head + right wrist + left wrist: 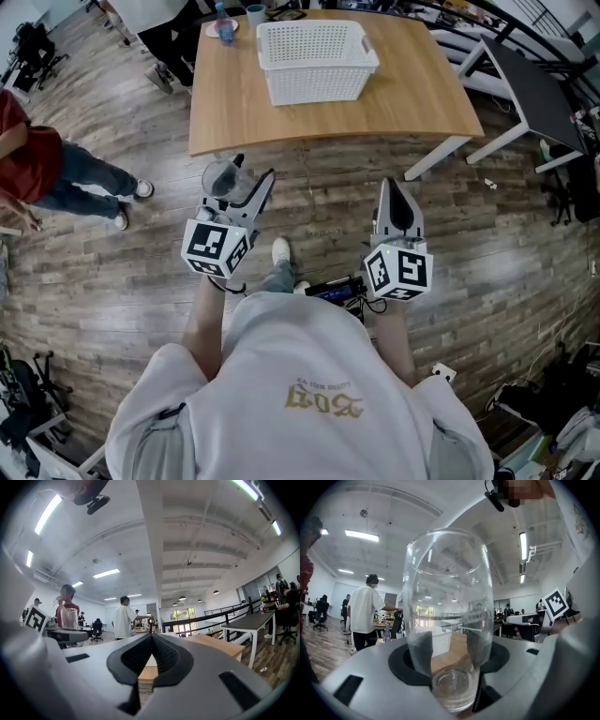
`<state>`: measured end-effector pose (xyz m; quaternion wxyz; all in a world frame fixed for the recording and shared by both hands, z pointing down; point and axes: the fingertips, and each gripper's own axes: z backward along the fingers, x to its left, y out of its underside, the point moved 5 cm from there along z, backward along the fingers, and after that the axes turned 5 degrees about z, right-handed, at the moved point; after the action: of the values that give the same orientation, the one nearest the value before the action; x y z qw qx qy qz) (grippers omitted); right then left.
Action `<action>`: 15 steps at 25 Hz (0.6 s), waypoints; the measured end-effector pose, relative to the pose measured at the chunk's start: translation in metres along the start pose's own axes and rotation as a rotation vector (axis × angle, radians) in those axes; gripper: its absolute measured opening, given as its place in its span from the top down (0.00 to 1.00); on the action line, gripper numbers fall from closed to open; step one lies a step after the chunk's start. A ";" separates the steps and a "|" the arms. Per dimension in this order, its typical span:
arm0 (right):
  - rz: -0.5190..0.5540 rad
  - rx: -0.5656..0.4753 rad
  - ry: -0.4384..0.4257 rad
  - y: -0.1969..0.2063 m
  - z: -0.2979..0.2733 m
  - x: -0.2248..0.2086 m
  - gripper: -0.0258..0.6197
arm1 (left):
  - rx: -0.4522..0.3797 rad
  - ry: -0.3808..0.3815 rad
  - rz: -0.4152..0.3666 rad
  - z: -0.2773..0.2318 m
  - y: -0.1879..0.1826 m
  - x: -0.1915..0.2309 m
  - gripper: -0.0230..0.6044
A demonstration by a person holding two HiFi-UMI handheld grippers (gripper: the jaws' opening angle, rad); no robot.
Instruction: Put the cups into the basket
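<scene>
glass cup (449, 597) clamped upright in left gripper (449, 656) | right gripper (152, 644) clenched, empty | basket (314, 86) apparently well ahead

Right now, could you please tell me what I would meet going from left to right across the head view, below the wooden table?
Person in a red top → left gripper, shut on the glass cup → white shoe → right gripper, shut and empty.

Bright ceiling strip lighting; fisheye-warped, dark-vignetted edges.
</scene>
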<state>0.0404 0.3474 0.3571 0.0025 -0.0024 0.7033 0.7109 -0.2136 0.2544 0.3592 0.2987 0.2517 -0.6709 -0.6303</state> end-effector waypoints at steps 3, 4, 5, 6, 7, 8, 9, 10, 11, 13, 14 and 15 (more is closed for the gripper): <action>0.000 0.002 0.005 0.001 -0.015 -0.006 0.95 | -0.003 0.009 -0.002 -0.017 -0.001 0.006 0.56; -0.001 0.003 0.006 0.001 -0.020 -0.007 0.95 | -0.003 0.012 -0.003 -0.023 -0.002 0.008 0.56; -0.001 0.003 0.007 0.001 -0.026 -0.009 0.95 | -0.002 0.014 -0.004 -0.028 -0.002 0.010 0.56; -0.001 0.003 0.007 0.001 -0.032 -0.011 0.95 | -0.001 0.016 -0.004 -0.034 -0.003 0.012 0.56; -0.001 0.003 0.007 0.001 -0.038 -0.012 0.95 | 0.000 0.017 -0.004 -0.039 -0.003 0.015 0.56; -0.002 0.004 0.008 0.000 -0.044 -0.014 0.95 | 0.001 0.018 -0.004 -0.044 -0.004 0.018 0.56; -0.003 0.005 0.010 0.000 -0.050 -0.015 0.95 | 0.003 0.020 -0.003 -0.050 -0.005 0.021 0.56; -0.004 0.006 0.012 0.000 -0.057 -0.016 0.95 | 0.004 0.022 -0.003 -0.055 -0.005 0.025 0.56; -0.005 0.006 0.014 -0.001 -0.063 -0.016 0.95 | 0.006 0.025 -0.002 -0.060 -0.006 0.029 0.56; -0.004 0.007 0.017 -0.001 -0.074 -0.017 0.95 | 0.008 0.031 -0.002 -0.070 -0.007 0.036 0.56; -0.004 0.008 0.019 -0.001 -0.080 -0.017 0.95 | 0.008 0.034 -0.002 -0.075 -0.007 0.039 0.56; -0.004 0.009 0.021 -0.001 -0.085 -0.018 0.95 | 0.007 0.037 -0.002 -0.080 -0.008 0.043 0.56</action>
<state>0.0581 0.2619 0.3553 -0.0036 -0.0113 0.7065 0.7076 -0.1858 0.1674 0.3570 0.3098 0.2651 -0.6672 -0.6234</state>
